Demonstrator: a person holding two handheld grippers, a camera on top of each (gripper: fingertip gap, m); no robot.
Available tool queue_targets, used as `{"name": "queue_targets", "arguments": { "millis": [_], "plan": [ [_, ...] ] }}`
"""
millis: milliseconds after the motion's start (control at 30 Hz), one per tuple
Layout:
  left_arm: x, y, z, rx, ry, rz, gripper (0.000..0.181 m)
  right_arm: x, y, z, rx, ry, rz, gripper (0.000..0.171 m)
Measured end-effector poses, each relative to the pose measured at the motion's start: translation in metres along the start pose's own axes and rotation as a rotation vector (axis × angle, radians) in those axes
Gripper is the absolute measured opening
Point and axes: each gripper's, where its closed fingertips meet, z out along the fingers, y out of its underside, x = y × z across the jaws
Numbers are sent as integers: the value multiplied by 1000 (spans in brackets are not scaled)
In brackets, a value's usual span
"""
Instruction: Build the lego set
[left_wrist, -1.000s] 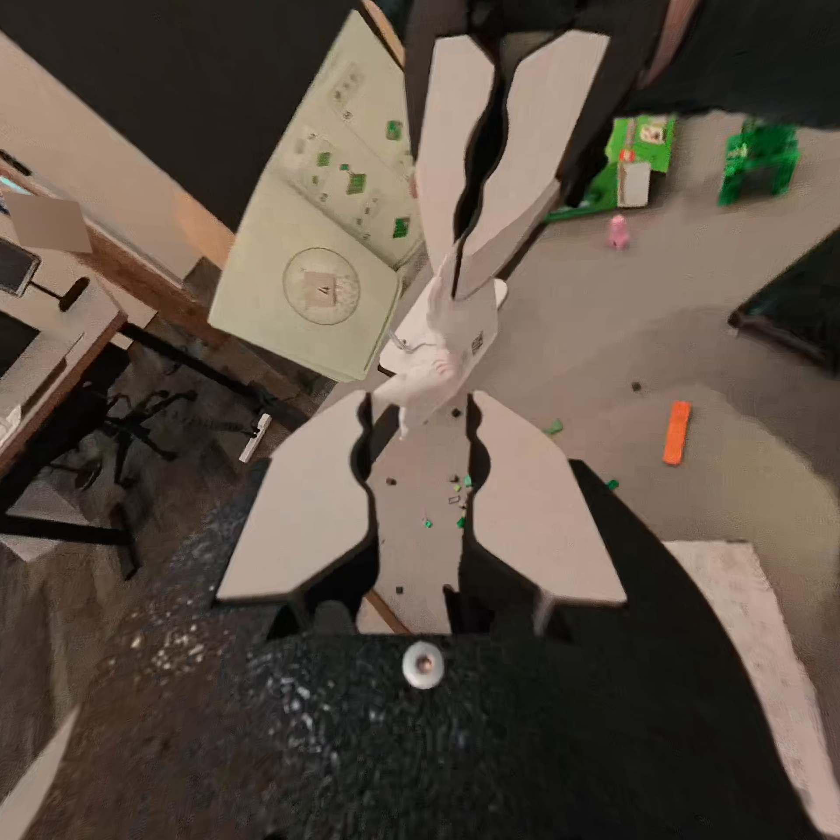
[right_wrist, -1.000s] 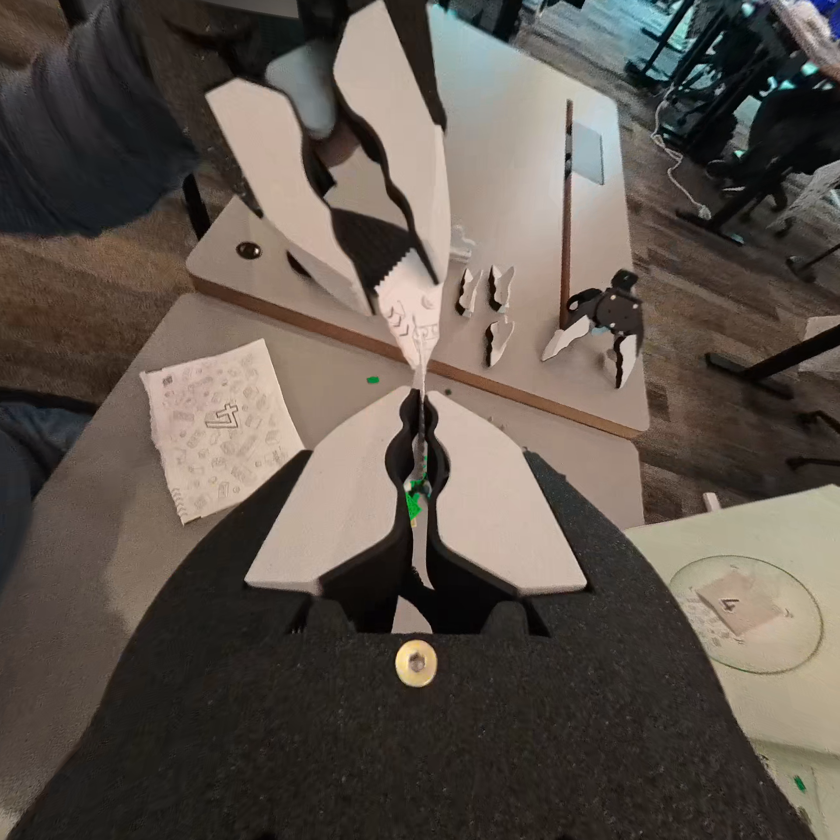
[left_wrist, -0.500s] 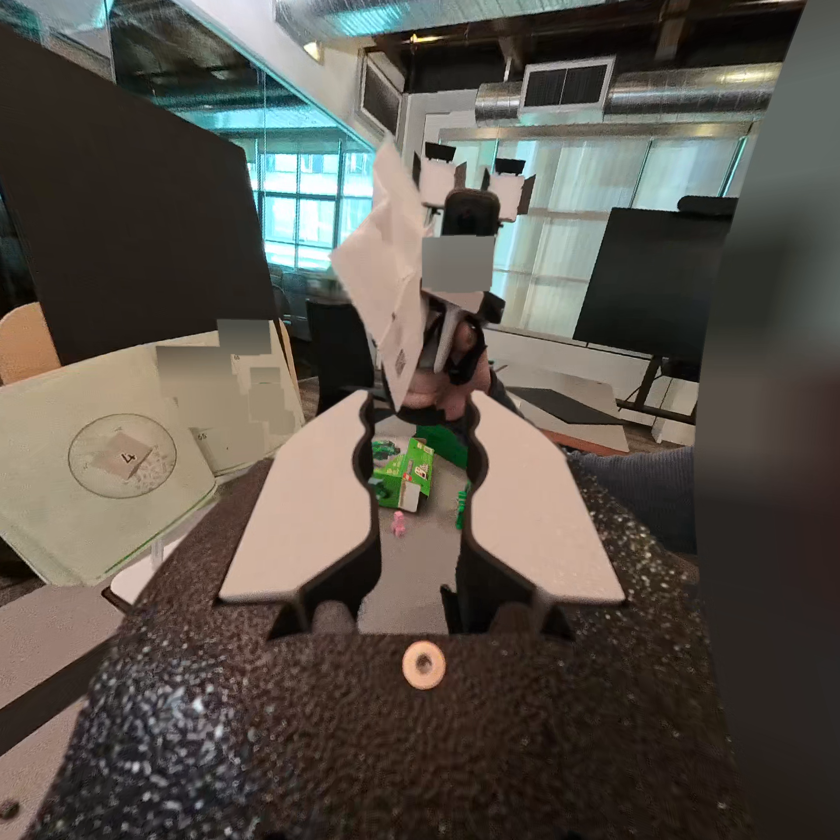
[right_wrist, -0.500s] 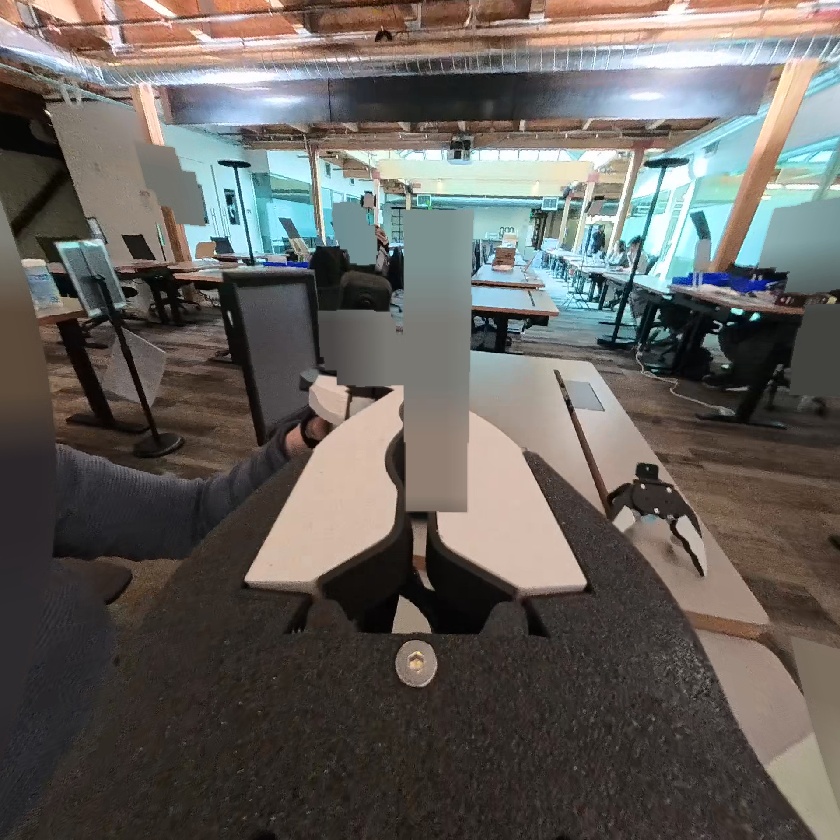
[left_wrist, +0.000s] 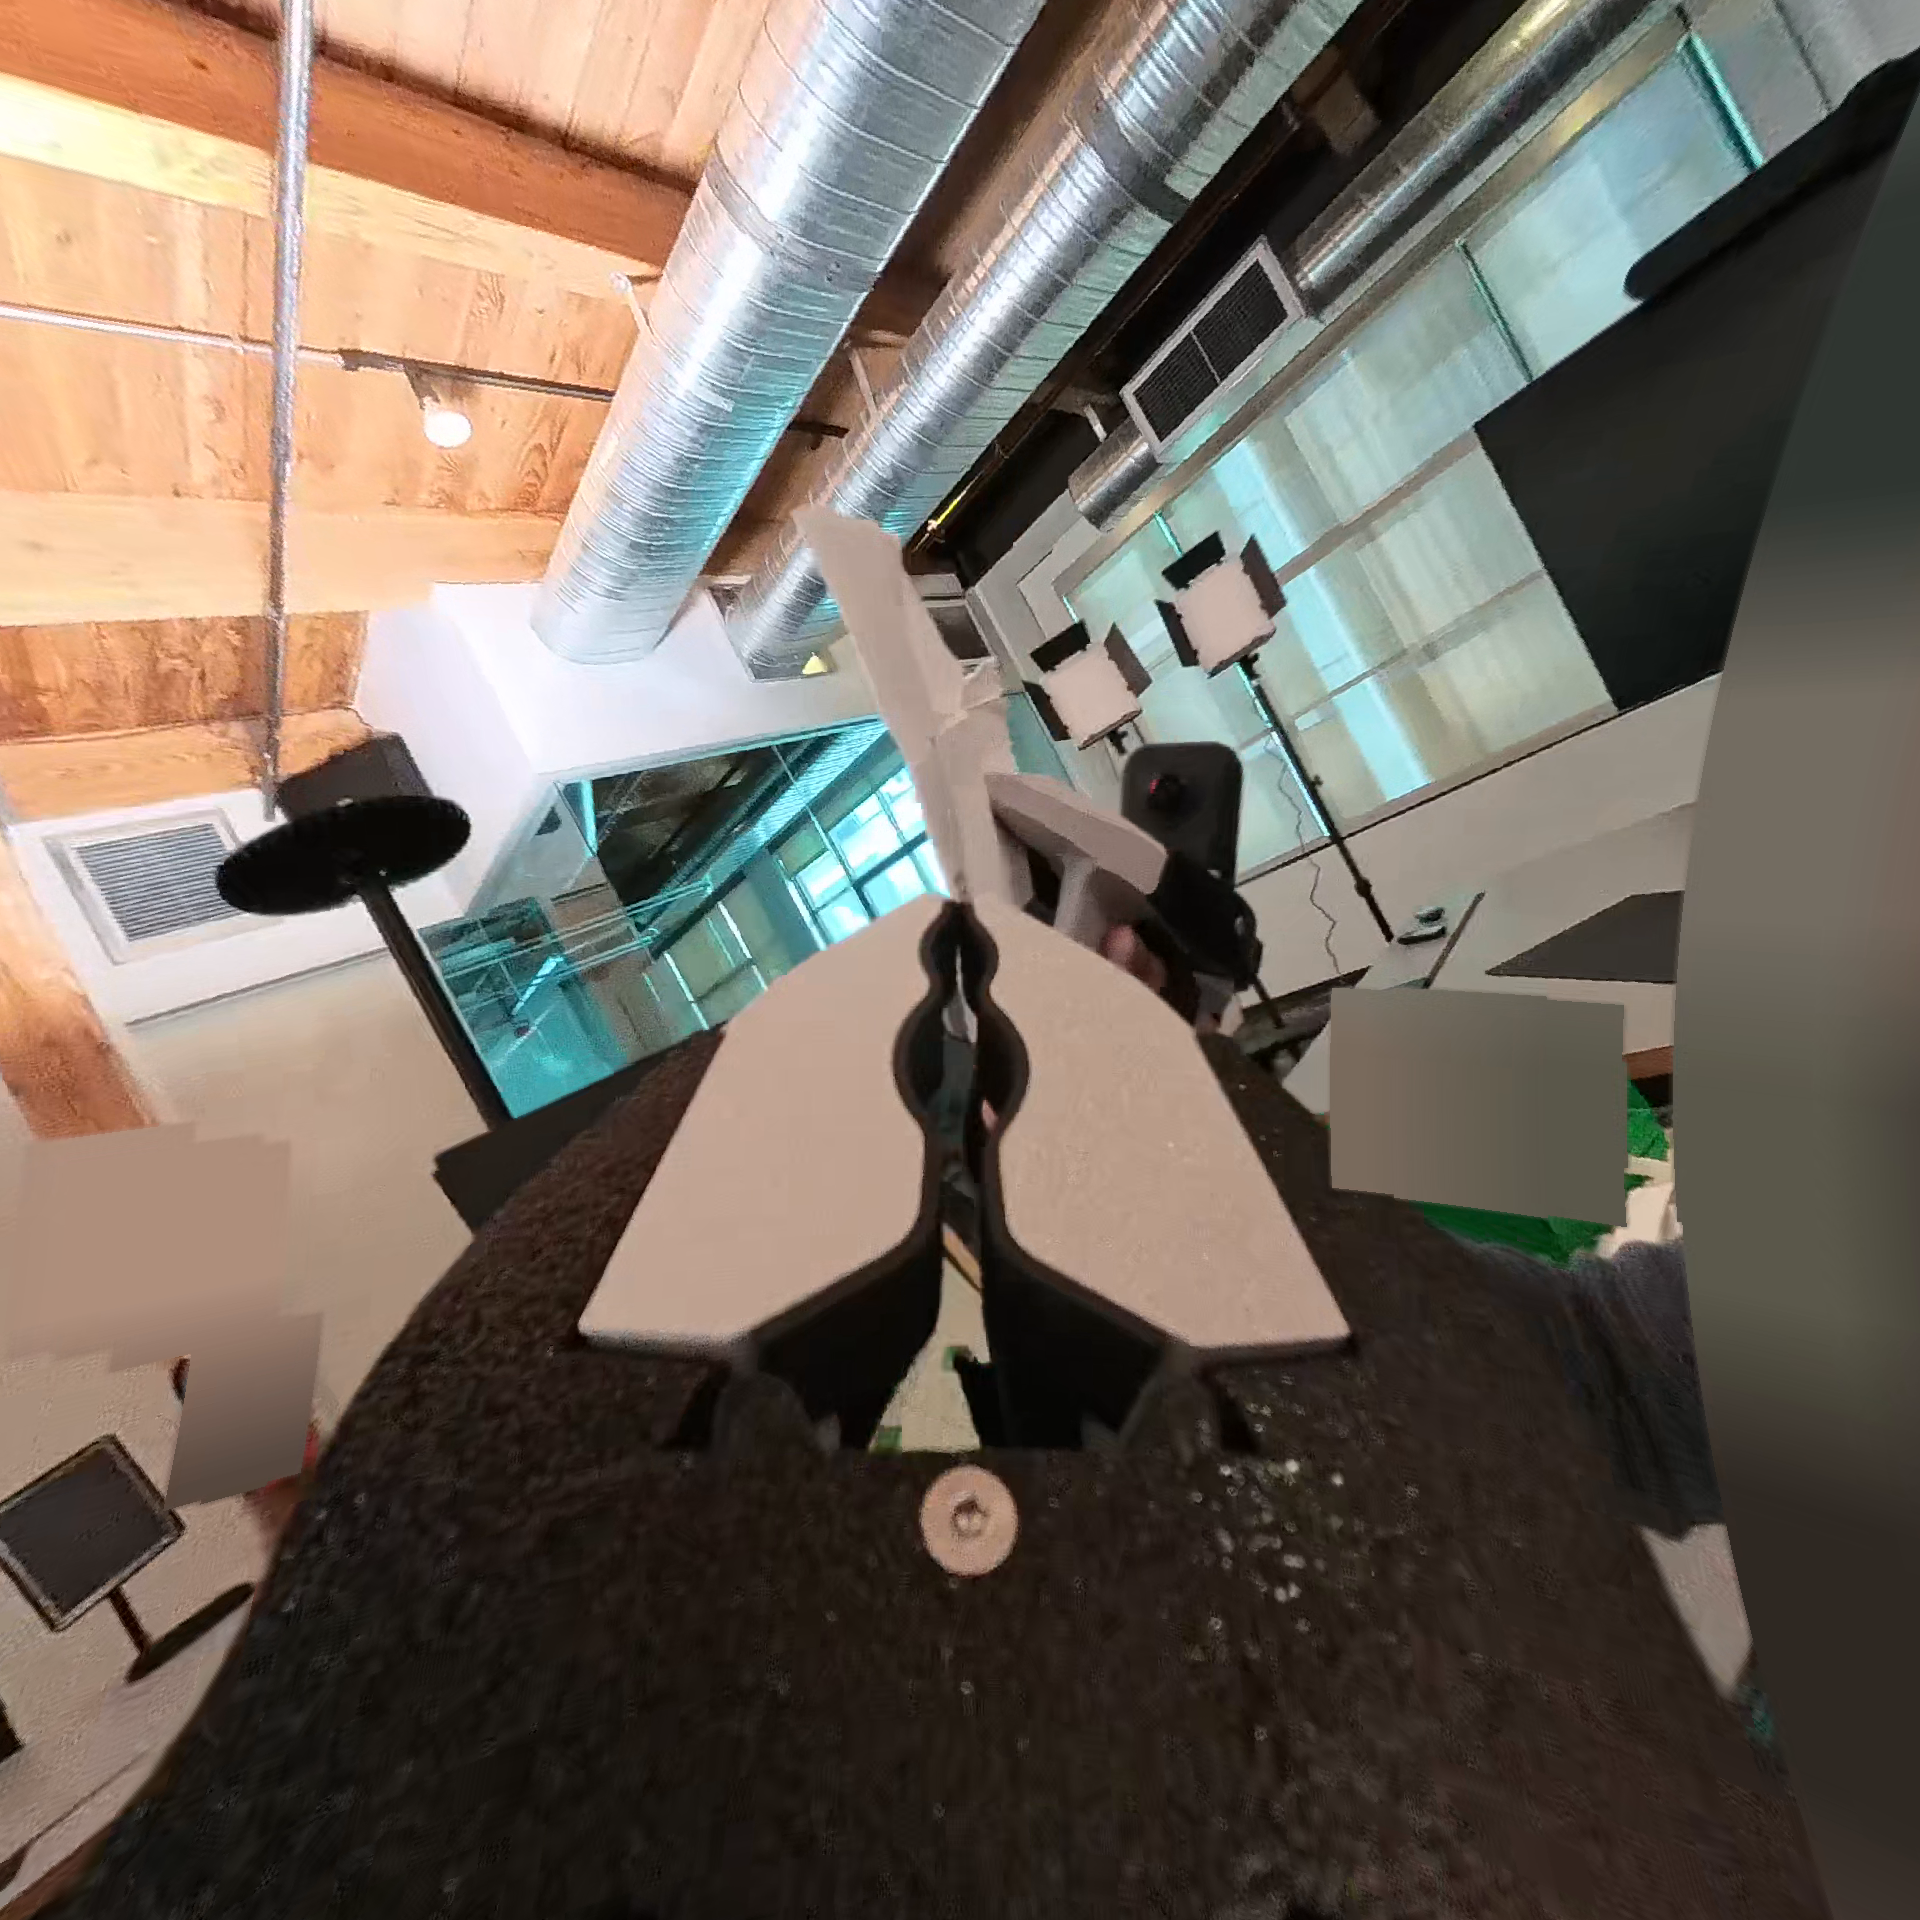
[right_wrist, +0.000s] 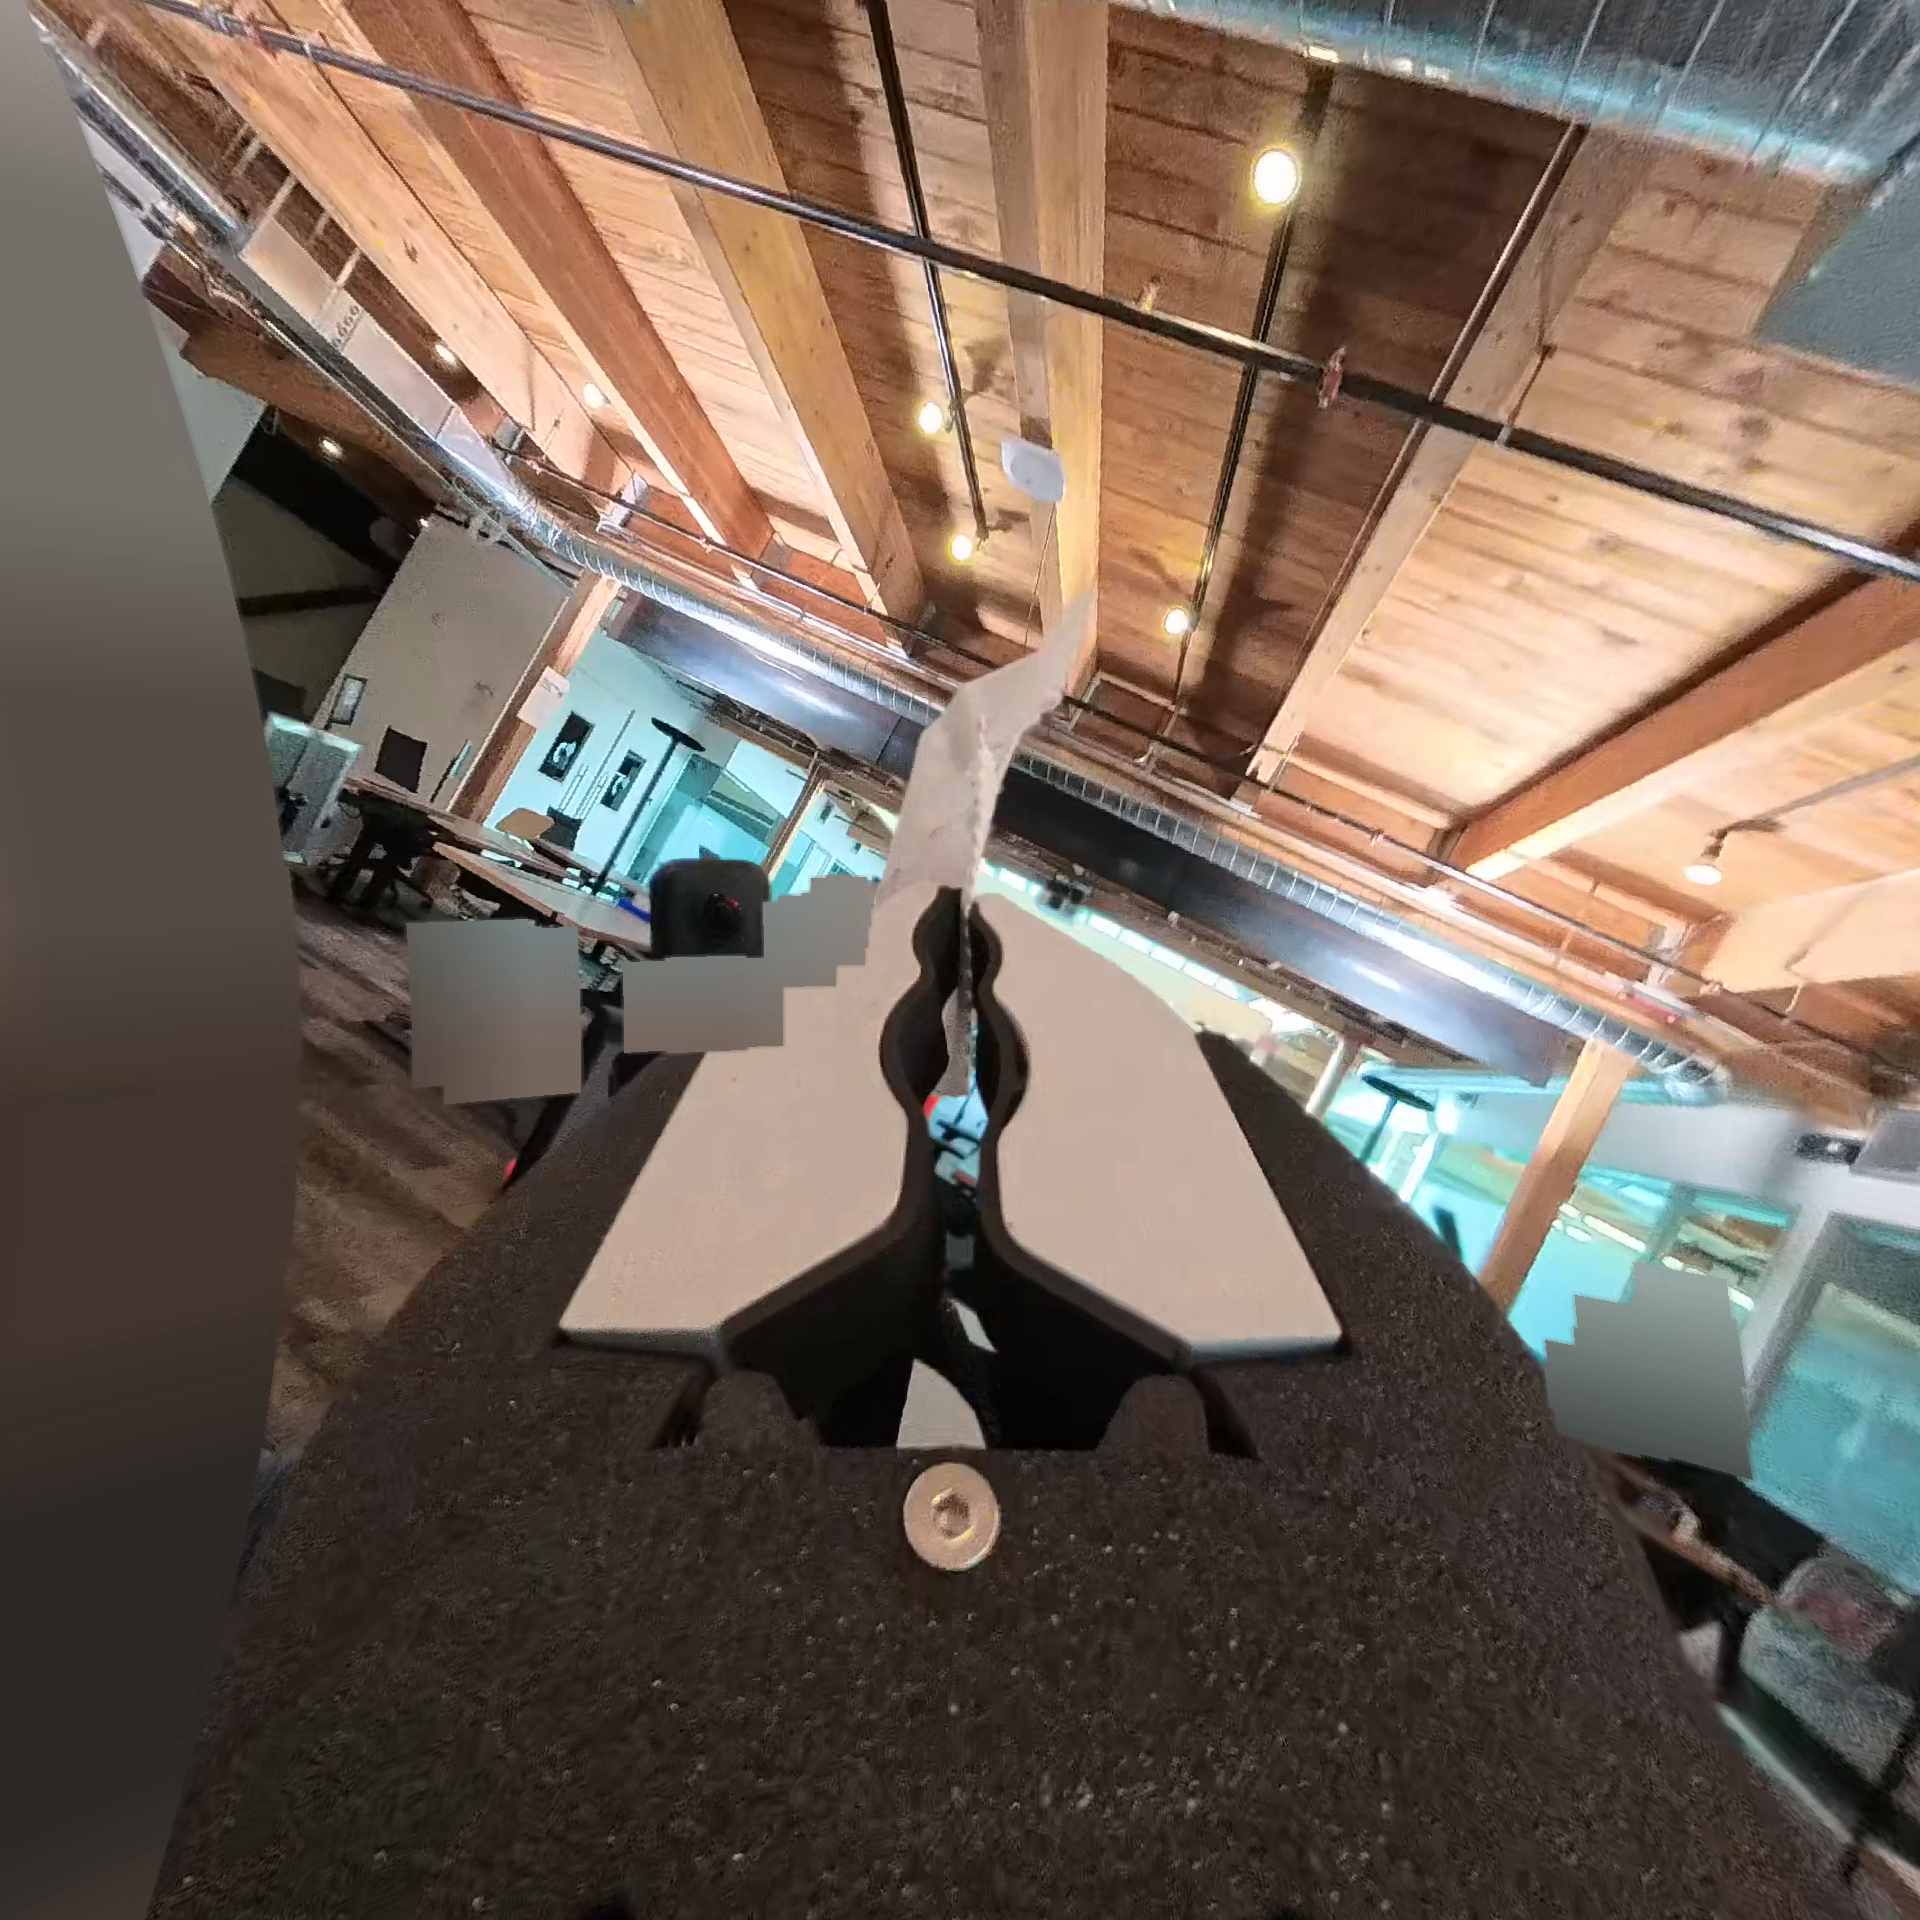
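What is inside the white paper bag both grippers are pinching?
Nothing shows: the white paper bag is edge-on, pinched by the right gripper and left gripper. Its opaque paper hides any contents.

Paper bag lower end hidden between left gripper fingertips; same in right view, bag vanishes into right gripper. Green lego bits, right edge of the left view, mostly covered, shapes unclear.

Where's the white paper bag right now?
The white paper bag is raised toward the ceiling, pinched at the tips of both the left gripper and right gripper.
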Motion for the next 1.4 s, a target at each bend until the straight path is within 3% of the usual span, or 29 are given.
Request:
{"name": "queue_targets", "arguments": {
  "millis": [167,400,500,567,633,700,800,867,967,1100,1167,1233,1300,1400],
  "plan": [
    [-7,-37,3,56,-87,108,0,-15,-28,26,39,-19,-235,0],
    [2,-66,14,83,-99,215,0,-22,-59,42,64,-42,-300,0],
    [3,-48,18,11,-75,122,0,-16,-54,34,9,17,-300,0],
    [9,-11,17,-69,-37,-30,1,-6,-36,11,-69,103,-228,0],
    [21,46,14,-176,-44,-147,25,-1,-3,-31,-169,215,-79,0],
    [46,103,6,-232,-50,-235,38,-11,33,-88,-282,355,39,0],
    [85,181,-13,-312,-100,-355,61,-65,76,-182,-536,547,96,0],
    [118,215,-25,-355,-77,-414,64,-114,78,-243,-695,658,105,0],
    [151,246,-44,-416,-70,-436,65,-181,44,-352,-964,914,82,0],
    [169,269,-67,-456,-106,-490,64,-267,-38,-544,-1371,1366,158,0],
    [177,280,-75,-468,-135,-528,64,-296,-77,-627,-1557,1495,141,0],
    [187,289,-80,-486,-147,-565,64,-315,-103,-694,-1828,1497,62,0],
    [200,298,-83,-520,-154,-575,64,-324,-114,-740,-2145,1362,-50,0],
    [216,309,-91,-578,-177,-568,64,-324,-106,-770,-2439,1061,-139,0]
  ]
}}
